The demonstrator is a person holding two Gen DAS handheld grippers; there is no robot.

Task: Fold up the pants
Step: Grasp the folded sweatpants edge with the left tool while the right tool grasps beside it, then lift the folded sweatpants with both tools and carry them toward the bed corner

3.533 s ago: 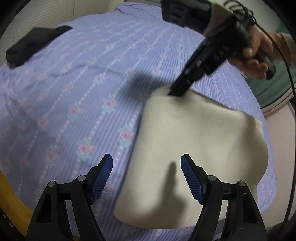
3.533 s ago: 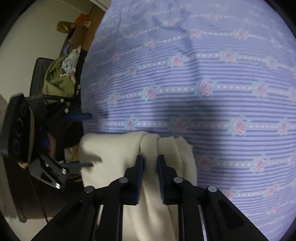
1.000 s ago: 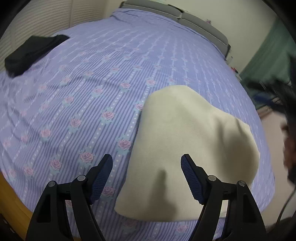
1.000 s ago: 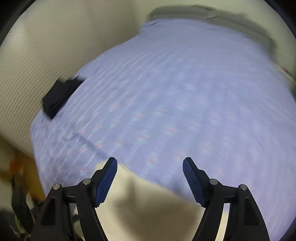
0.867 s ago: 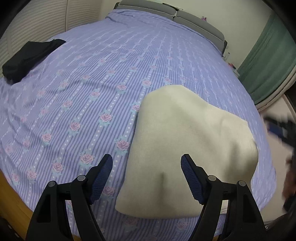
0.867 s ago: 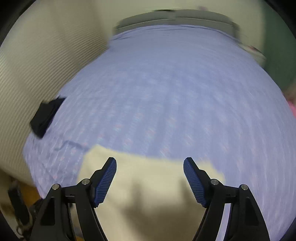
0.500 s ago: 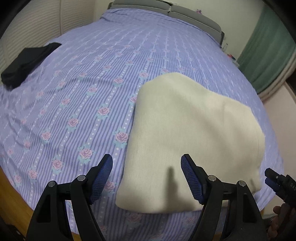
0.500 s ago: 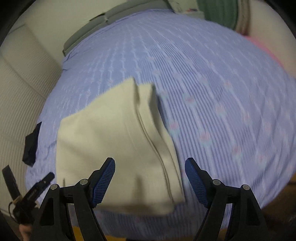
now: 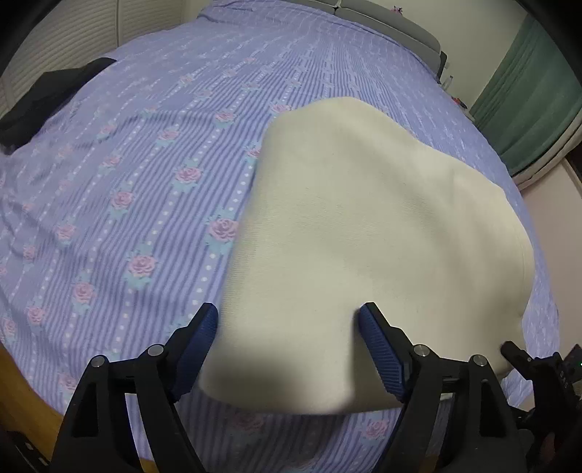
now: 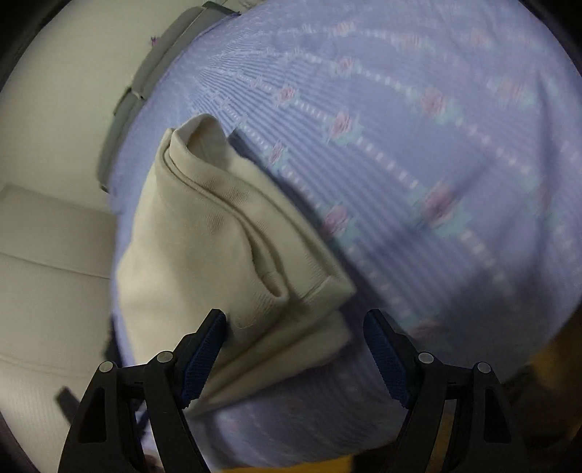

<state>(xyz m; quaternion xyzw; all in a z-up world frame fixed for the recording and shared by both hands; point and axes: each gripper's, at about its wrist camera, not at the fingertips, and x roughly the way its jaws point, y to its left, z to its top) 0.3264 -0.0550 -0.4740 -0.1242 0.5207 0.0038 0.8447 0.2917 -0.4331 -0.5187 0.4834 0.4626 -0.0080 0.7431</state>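
Observation:
The cream pants [image 9: 367, 233] lie folded into a thick flat packet on the purple flowered bedspread [image 9: 152, 152], near the bed's near edge. My left gripper [image 9: 289, 345] is open and empty, its fingers straddling the packet's near edge just above it. In the right wrist view the pants [image 10: 218, 254] show their stacked folded layers and a hem corner. My right gripper [image 10: 294, 349] is open and empty, hovering over the packet's corner. The right gripper's tip also shows at the lower right of the left wrist view [image 9: 534, 367].
A black garment [image 9: 47, 98] lies at the bed's far left edge. A grey headboard [image 9: 385, 18] and a green curtain [image 9: 527, 94] stand beyond the bed. The wooden bed frame [image 9: 22, 400] runs along the near edge. A pale wall [image 10: 54, 254] is beside the bed.
My right gripper let go of the pants, opened, and swung away round to the packet's near right side. My left gripper moved closer to the packet's near edge, still open.

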